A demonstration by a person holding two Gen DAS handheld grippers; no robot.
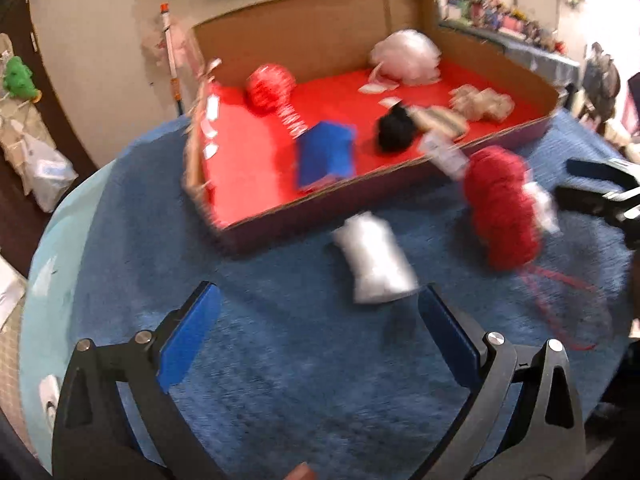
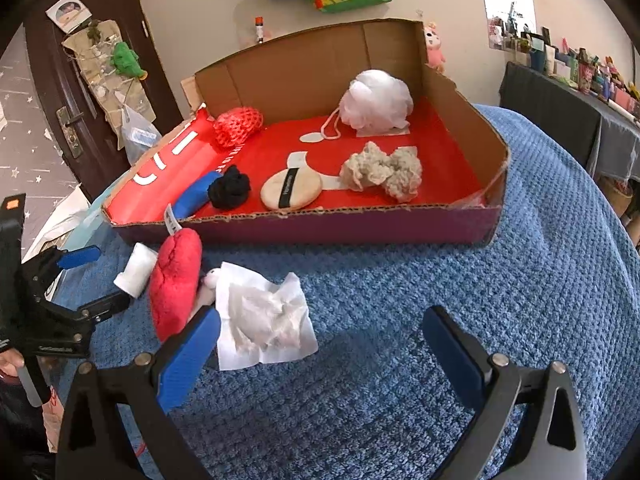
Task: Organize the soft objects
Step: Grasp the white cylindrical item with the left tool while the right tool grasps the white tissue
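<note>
A cardboard box (image 2: 360, 222) with a red floor stands on the blue blanket (image 2: 440, 300). Inside lie a white bath pouf (image 2: 378, 100), a red mesh ball (image 2: 237, 125), a blue item (image 2: 192, 200), a black scrunchie (image 2: 230, 190), a round beige puff (image 2: 290, 191) and a beige knit piece (image 2: 382, 174). In front of the box lie a red plush (image 2: 176, 280), a white roll (image 2: 136, 272) and a crumpled white tissue (image 2: 266, 320). My left gripper (image 1: 318, 332) is open and empty, just short of the white roll (image 1: 374, 264). My right gripper (image 2: 320, 344) is open and empty, with the tissue between its fingers.
In the left wrist view the box (image 1: 360, 196), the red plush (image 1: 500, 208) and the right gripper (image 1: 600, 192) show, blurred. A dark door (image 2: 80, 100) and hanging bags are at the left. A shelf of small items (image 2: 580, 80) stands at the right.
</note>
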